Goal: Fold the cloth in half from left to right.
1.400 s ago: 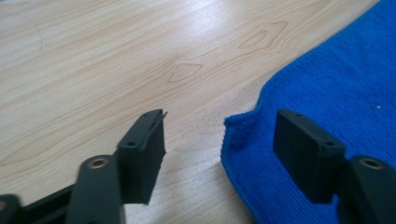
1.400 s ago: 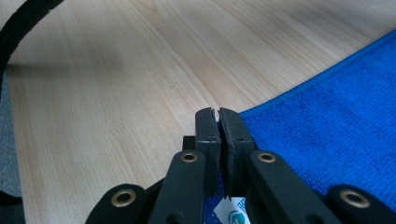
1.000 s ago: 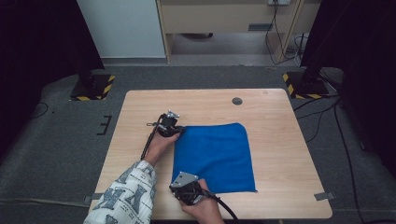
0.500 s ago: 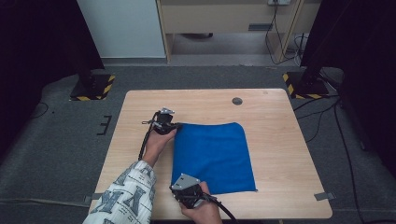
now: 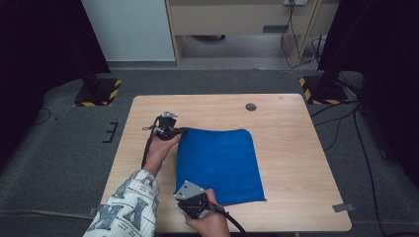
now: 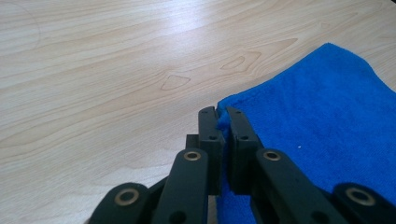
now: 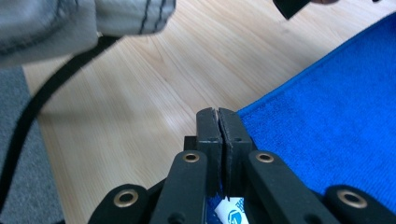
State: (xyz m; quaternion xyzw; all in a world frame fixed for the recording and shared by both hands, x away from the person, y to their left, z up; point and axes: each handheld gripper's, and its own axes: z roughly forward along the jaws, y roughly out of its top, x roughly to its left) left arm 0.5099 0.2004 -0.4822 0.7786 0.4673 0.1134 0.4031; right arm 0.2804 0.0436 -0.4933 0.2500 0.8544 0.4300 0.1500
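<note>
A blue cloth (image 5: 217, 165) lies spread on the wooden table (image 5: 296, 163). My left gripper (image 5: 179, 131) is shut on its far left corner. In the left gripper view the jaws (image 6: 222, 116) pinch the blue cloth (image 6: 317, 121) by that corner's tip. At the near left corner is my right gripper (image 5: 182, 193), under its grey plate, also shut on the cloth. The right gripper view has the jaws (image 7: 218, 116) pressed together over the blue cloth's (image 7: 327, 107) edge, with a white label (image 7: 229, 215) just below them.
A dark round grommet (image 5: 251, 106) sits in the tabletop near the far edge. A patterned sleeve (image 5: 126, 207) and the left gripper's cable (image 5: 146, 148) cross the table's left side. Striped stand bases (image 5: 96, 94) (image 5: 321, 91) rest on the floor beyond the table.
Both hands have risen a little with the cloth's two left corners. The left gripper has drifted slightly left and away from me.
</note>
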